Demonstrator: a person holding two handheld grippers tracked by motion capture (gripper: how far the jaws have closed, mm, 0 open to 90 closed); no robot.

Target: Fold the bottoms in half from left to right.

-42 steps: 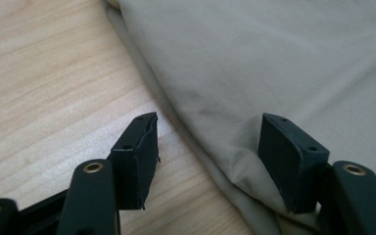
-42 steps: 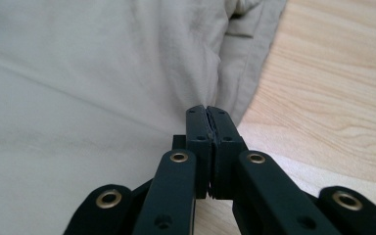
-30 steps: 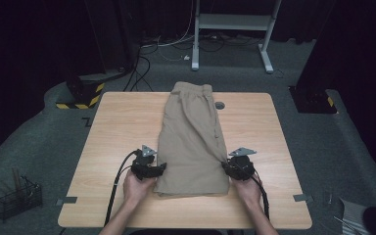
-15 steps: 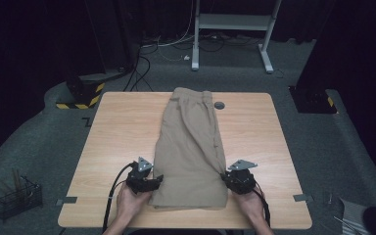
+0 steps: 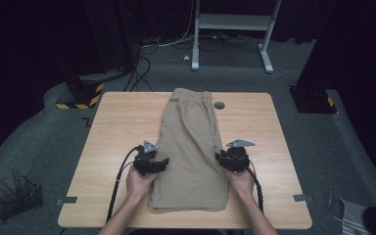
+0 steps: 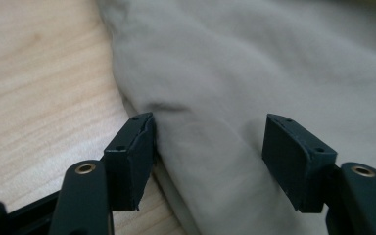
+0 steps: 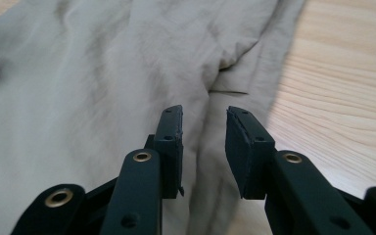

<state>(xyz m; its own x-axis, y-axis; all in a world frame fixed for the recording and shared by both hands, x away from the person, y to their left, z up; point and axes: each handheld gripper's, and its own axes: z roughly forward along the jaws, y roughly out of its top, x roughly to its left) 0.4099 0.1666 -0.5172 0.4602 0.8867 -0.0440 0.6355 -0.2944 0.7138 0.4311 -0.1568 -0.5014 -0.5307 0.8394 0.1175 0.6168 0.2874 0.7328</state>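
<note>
Both hands are moving up the shorts (image 5: 191, 147); left claw (image 6: 208, 156) is gaping wide, right claw (image 7: 203, 147) is opening narrowly, neither gripping.

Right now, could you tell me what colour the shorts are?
Khaki beige shorts, clearest in the high view.

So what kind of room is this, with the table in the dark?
Probably a lab or recording studio, not a home. A lone wooden table with folded beige shorts stands on grey carpet, dark curtains hang all round, and cables trail over the floor by a metal stand.
</note>
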